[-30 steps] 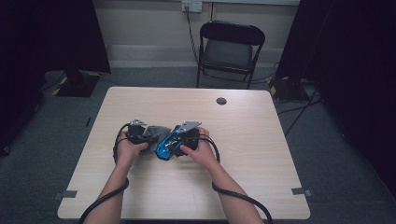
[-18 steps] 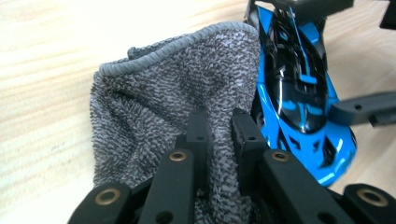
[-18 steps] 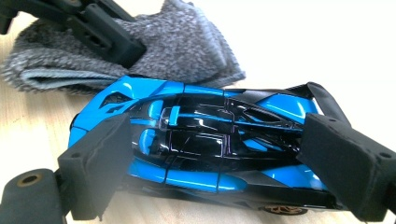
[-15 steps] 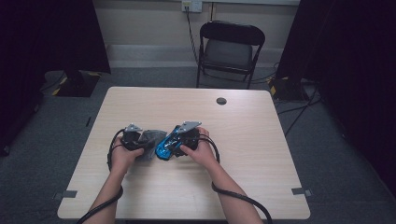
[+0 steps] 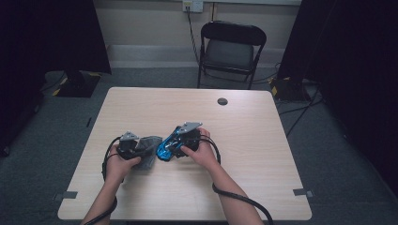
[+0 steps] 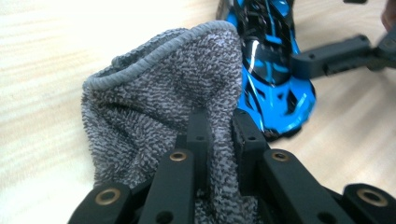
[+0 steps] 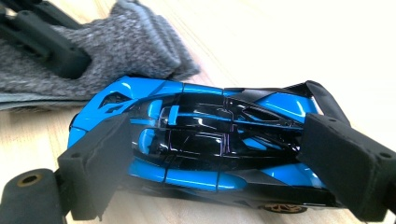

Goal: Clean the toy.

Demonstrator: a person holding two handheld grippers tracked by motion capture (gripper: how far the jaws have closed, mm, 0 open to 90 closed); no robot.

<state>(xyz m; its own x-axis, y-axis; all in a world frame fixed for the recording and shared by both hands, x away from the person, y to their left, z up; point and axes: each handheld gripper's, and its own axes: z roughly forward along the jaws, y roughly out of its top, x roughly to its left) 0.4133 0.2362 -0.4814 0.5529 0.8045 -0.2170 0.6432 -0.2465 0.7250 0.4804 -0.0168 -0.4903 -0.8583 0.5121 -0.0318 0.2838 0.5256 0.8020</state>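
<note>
Midway through wiping: the left gripper (image 6: 219, 126) has its jaws clamped on a grey cloth (image 6: 159, 98) beside the blue toy car (image 7: 201, 149) (far side unwiped, apparently), which the right gripper (image 7: 210, 163) pinches nose to tail on the counter (image 5: 253, 140).

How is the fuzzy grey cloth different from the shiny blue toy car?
The grey cloth looks soft, fuzzy and crumpled; the blue toy car is hard, glossy and keeps its shape. The cloth is pinched by the left gripper; the car sits between the right gripper fingers. Both are over the same wooden table.
</note>
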